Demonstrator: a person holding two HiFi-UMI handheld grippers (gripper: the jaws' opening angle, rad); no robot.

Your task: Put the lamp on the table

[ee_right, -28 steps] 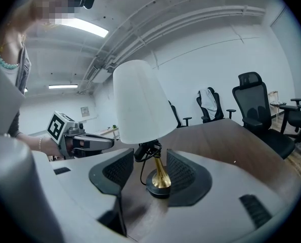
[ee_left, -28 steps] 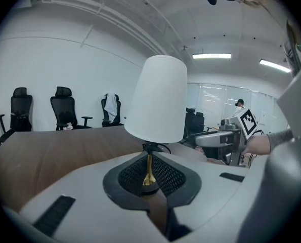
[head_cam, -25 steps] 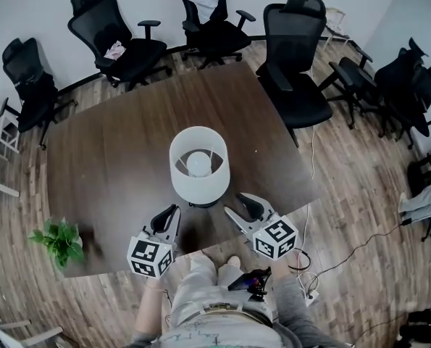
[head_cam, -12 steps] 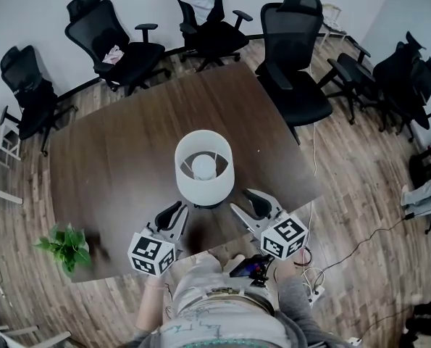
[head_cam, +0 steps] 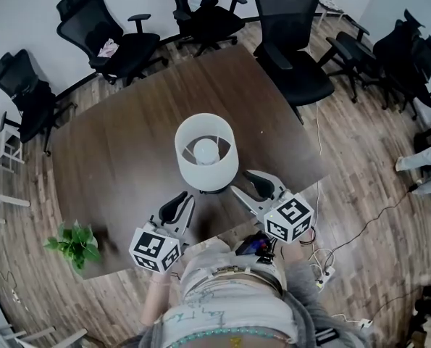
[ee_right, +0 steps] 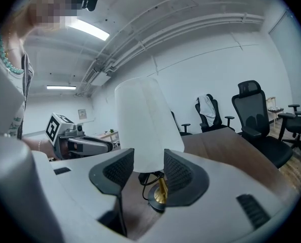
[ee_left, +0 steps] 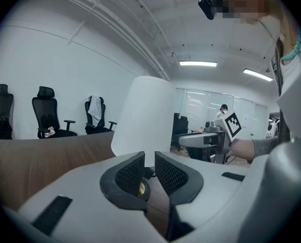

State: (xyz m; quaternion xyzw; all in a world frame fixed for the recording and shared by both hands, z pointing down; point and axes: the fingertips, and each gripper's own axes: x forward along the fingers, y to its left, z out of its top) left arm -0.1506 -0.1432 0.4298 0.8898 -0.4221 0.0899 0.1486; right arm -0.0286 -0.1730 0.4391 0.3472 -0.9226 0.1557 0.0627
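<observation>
The lamp, with a white shade over a brass stem and dark round base, stands upright on the dark wooden table near its front edge. My left gripper hovers at the table edge, short of the lamp's left side, jaws a narrow gap apart and empty. The right gripper sits just right of the base, open and empty. In the left gripper view the shade rises beyond the left gripper. In the right gripper view the shade stands past the right gripper.
A small green plant sits at the table's front left corner. Black office chairs ring the far side, and one stands at the right. Cables and a power strip lie on the wooden floor to my right.
The lamp stays standing in the same spot on the table. Both grippers stay off it and empty, and the head view has shifted slightly.
</observation>
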